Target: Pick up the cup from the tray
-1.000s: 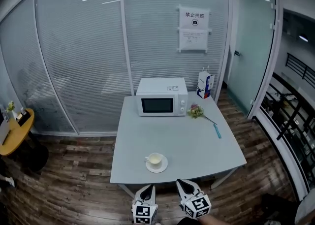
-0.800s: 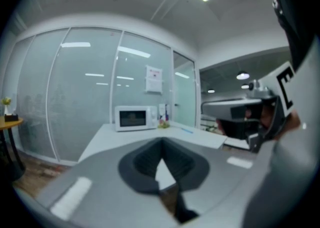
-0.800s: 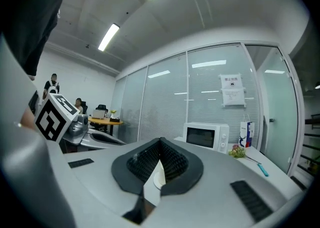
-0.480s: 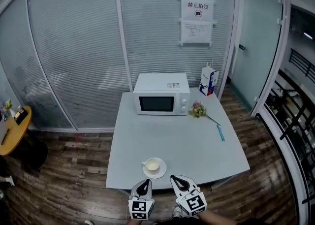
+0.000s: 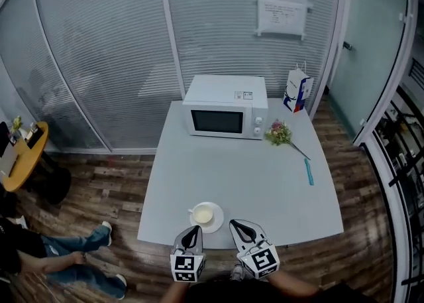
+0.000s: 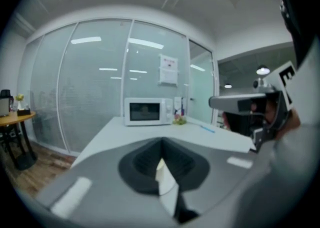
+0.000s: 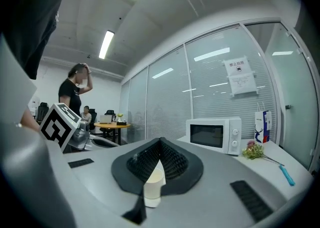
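Left gripper point(image 5: 192, 230): jaws sitting together, nothing clamped; tip hovering at the near edge of the surface, just beside the saucer's near-left rim.
Right gripper point(image 5: 237, 225): jaws also meeting at the tip, holding nothing; hovering just right of the saucer. In the right gripper view the cup is showing through the slot below the tip, but it is beyond the jaws, not in them.
Cup point(image 5: 204, 214): white, standing upright on the saucer, handle pointing left; sitting between the two gripper tips and slightly ahead of them. Can't tell contact with either.
Saucer point(image 5: 216, 225): white, round, lying flat near the surface's front edge, left of centre.
Surface point(image 5: 238, 176): pale grey square top, mid area carrying nothing.
Blue pen-like stick point(image 5: 309, 171): lying near the right edge, well apart from the cup.
Flowers point(image 5: 279, 134): small bunch lying just right of the microwave.
Microwave point(image 5: 226, 115): white, door closed, sitting at the far side facing the grippers.
Paper bag point(image 5: 298, 91): white and blue, standing at the far right corner.
Notice point(image 5: 283, 0): hanging on the glass partition point(image 5: 99, 63) behind the surface.
Side: a person's legs in jeans point(image 5: 73, 258) stretching across the wood floor at left, beside a round yellow table point(image 5: 23, 159).
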`<state>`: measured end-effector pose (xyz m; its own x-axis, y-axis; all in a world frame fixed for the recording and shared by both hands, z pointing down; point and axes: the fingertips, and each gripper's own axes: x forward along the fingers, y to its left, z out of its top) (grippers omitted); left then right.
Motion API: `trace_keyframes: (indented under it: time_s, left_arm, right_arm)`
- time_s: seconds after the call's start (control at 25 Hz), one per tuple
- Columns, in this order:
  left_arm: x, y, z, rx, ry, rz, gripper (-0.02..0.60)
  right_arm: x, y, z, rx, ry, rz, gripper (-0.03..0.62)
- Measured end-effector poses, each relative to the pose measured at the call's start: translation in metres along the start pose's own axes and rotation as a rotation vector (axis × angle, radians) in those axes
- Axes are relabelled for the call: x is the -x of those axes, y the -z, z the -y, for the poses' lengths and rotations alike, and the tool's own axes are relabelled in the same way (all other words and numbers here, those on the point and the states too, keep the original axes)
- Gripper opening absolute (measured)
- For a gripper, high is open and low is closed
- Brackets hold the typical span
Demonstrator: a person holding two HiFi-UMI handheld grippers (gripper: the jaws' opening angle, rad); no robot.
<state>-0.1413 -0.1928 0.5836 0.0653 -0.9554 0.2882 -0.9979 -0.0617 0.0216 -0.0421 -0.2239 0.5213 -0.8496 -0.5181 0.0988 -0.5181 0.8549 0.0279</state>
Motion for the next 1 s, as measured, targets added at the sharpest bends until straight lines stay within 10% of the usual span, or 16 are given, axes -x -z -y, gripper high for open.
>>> trace_keyframes:
  time_s: [0.48,0.64,1.0]
  left_arm:
    - [-0.023,0.044,-0.018,0.050,-0.055,-0.082,0.011]
    - [-0.031,0.068,-0.020,0.072,-0.049,-0.143,0.272]
    - [-0.079,0.115,-0.013,0.038,0.049,-0.256,0.422]
  right_arm:
    - [-0.033,0.038,0.009,-0.076,-0.066,-0.071,0.003]
    - [-0.038,0.053,0.008,-0.102,-0.066,-0.109,0.003]
    - [-0.049,0.076,0.006,-0.133,-0.038,-0.162,0.003]
